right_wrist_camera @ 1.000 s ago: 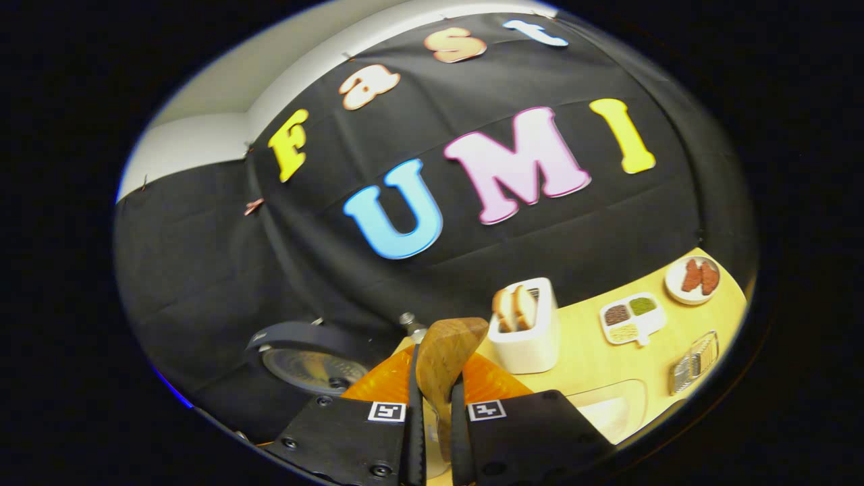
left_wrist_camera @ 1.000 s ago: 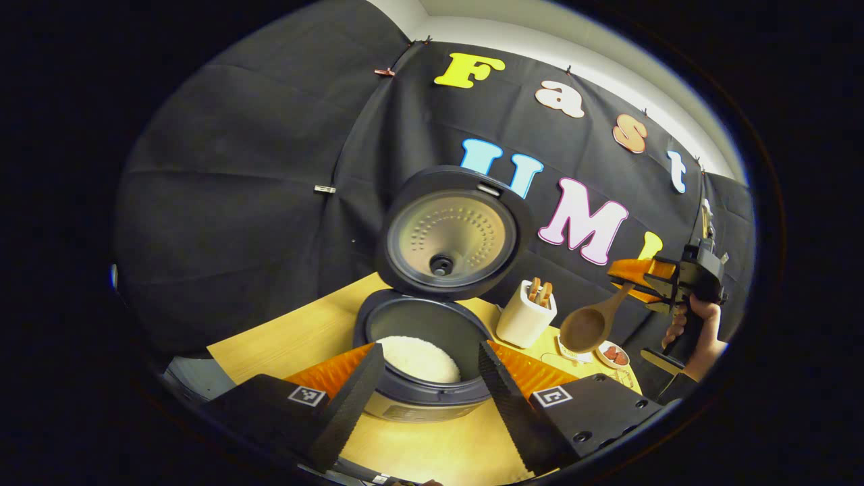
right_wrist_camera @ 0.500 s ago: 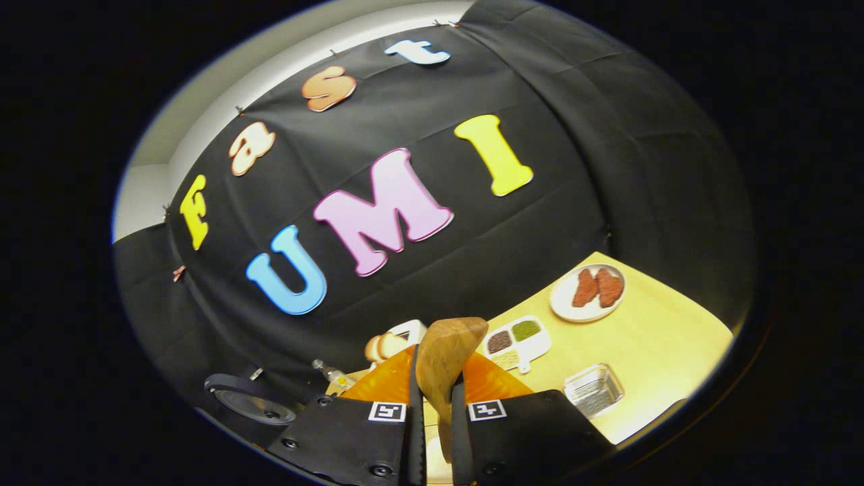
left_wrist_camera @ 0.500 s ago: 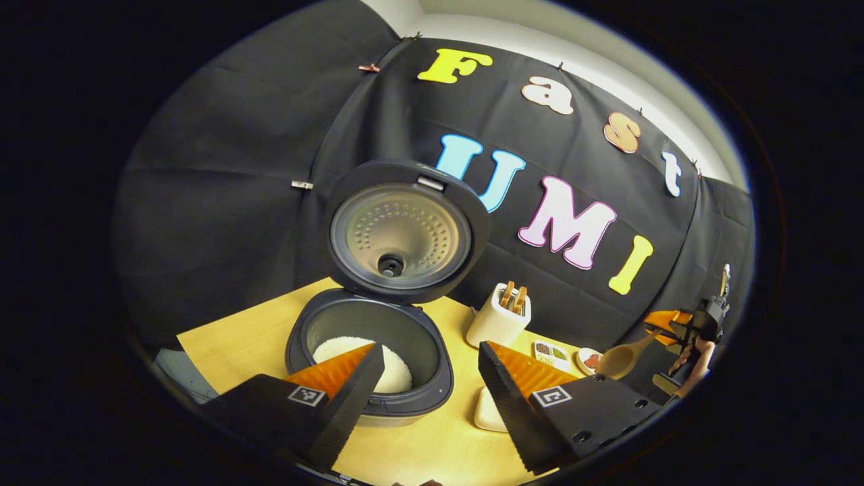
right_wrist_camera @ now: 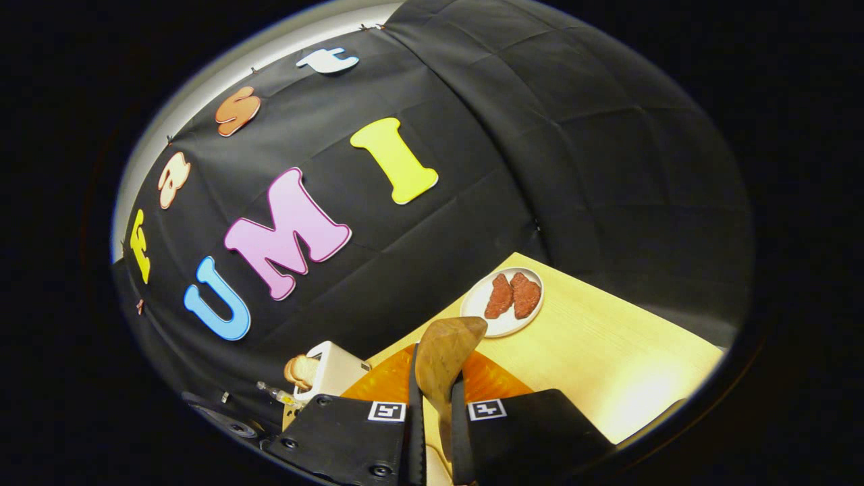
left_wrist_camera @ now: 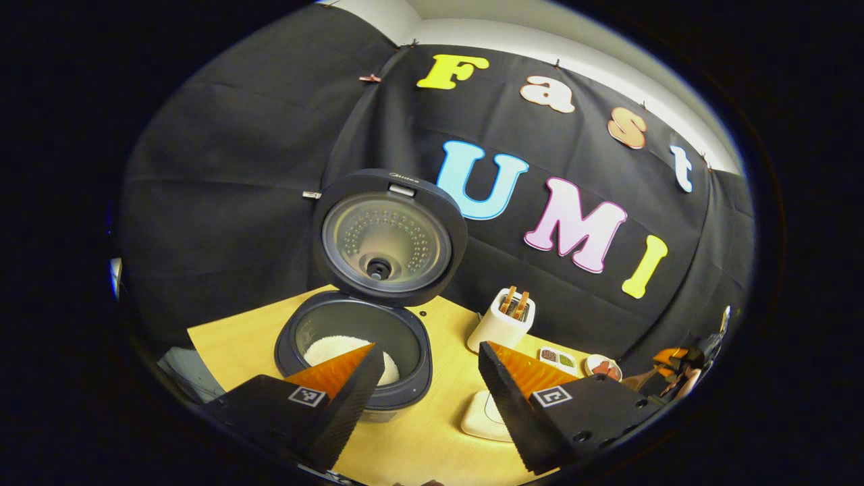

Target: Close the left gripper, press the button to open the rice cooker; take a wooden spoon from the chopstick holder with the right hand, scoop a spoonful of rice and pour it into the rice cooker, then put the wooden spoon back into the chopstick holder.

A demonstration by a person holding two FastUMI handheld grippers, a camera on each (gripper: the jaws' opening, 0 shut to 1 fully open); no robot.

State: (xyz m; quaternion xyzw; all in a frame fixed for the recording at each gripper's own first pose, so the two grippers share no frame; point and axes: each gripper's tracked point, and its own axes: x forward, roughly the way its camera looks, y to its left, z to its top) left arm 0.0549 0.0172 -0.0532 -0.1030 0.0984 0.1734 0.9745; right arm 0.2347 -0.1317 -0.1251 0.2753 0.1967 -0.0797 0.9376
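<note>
The rice cooker (left_wrist_camera: 354, 351) stands open on the wooden table, its lid (left_wrist_camera: 388, 236) upright and white rice (left_wrist_camera: 334, 347) in the pot. Right of it is the white chopstick holder (left_wrist_camera: 501, 324) with wooden utensils sticking out. My left gripper (left_wrist_camera: 430, 378) hangs open and empty in front of the cooker. In the right gripper view my right gripper (right_wrist_camera: 435, 385) is shut on the wooden spoon (right_wrist_camera: 442, 354), whose handle end pokes up between the fingers. The holder (right_wrist_camera: 332, 368) lies low on the left. The right gripper (left_wrist_camera: 675, 361) and a hand show at the far right of the left gripper view.
A white dish (left_wrist_camera: 482, 415) sits on the table (left_wrist_camera: 432, 439) before the holder. Farther right are a small sectioned dish (left_wrist_camera: 558, 358) and a round plate (right_wrist_camera: 506, 300) with two red pieces. The table's right part (right_wrist_camera: 607, 351) is bare wood.
The right gripper with the spoon has swung right and down, away from the cooker; its view turned towards the plate of red pieces. The left gripper drew back a little, still open.
</note>
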